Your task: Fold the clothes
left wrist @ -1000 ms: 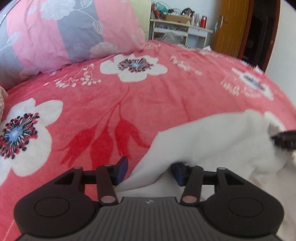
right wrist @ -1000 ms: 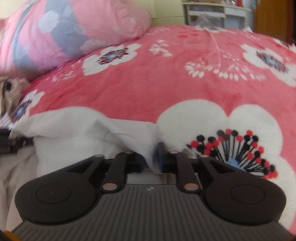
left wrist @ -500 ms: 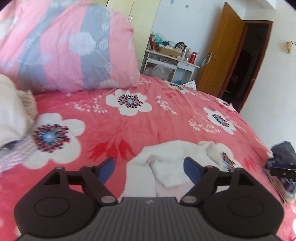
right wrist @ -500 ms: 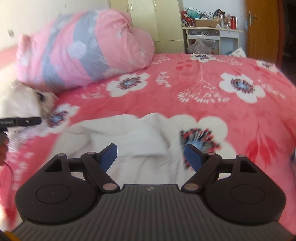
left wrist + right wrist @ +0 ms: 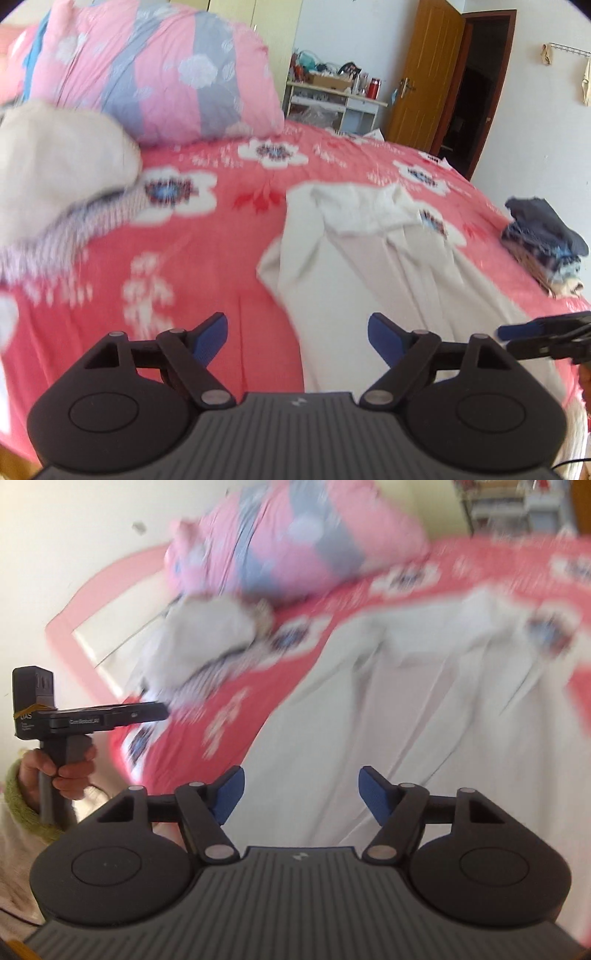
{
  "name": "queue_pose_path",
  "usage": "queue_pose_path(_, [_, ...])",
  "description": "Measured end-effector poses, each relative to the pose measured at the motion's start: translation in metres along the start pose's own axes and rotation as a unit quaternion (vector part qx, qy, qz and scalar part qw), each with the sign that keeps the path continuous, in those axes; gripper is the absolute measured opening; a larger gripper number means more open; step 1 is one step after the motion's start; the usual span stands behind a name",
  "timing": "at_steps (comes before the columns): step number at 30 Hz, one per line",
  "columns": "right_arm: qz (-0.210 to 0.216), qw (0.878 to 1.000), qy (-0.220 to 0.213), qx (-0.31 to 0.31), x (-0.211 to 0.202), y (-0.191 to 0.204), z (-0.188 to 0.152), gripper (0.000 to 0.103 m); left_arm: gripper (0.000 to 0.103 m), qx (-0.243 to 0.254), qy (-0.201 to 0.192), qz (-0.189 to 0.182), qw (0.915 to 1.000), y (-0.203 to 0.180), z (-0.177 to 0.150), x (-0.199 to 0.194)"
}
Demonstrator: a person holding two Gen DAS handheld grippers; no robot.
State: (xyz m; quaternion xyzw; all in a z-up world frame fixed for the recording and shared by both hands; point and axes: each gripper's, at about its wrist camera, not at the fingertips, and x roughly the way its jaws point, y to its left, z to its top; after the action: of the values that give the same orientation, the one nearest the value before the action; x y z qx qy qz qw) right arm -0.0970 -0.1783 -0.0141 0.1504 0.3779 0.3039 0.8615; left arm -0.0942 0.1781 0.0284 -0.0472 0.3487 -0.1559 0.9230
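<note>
Coral-pink bedspread: fleecy, big white flowers all over it, covers the whole bed.
White garment: spread lengthwise on the bedspread, running from the near edge up toward the middle; far end is bunched and folded over itself, the rest lies mostly flat with a few creases. Same garment fills the right wrist view, pretty blurry there.
Left gripper: jaws wide apart, holding nothing, hanging above the near edge with the garment's left border under the gap. Its jaws opened further and then eased in a touch within the last second. From the right wrist view it shows at the left, held by a hand in a green-cuffed sleeve.
Right gripper: jaws apart too, empty, over the white fabric. They've just been closing in a bit, nothing between them.
Blue pads: clear of the cloth.
Pillow: pink and grey, at the head of the bed.
Pale clothes pile: on the left edge, too blurred to say what's in it.
Dark folded stack: on the right edge of the bed, well apart from the garment.
Wooden door: open, far right corner of the room.
</note>
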Motion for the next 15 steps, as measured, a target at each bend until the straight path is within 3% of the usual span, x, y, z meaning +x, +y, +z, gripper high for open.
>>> queue_pose_path(6, [-0.007,0.997,0.066,0.044,0.038,0.009,-0.052,0.052,0.068,-0.056,0.046,-0.047,0.9962,0.006,-0.062,0.021])
queue_pose_path(8, [-0.01,0.996,0.074,0.047,0.041,0.016,-0.065,0.047,0.065,-0.052,0.056,-0.068,0.9948,0.0,-0.079,0.024])
queue_pose_path(12, [-0.01,0.996,0.069,0.058,0.038,0.017,-0.076,0.008,0.065,-0.022,0.064,-0.104,0.9923,-0.018,-0.101,0.025])
queue_pose_path(15, [0.008,0.995,0.053,0.087,0.033,0.011,-0.078,0.005,0.065,-0.006,0.083,-0.129,0.9882,-0.035,-0.111,0.032])
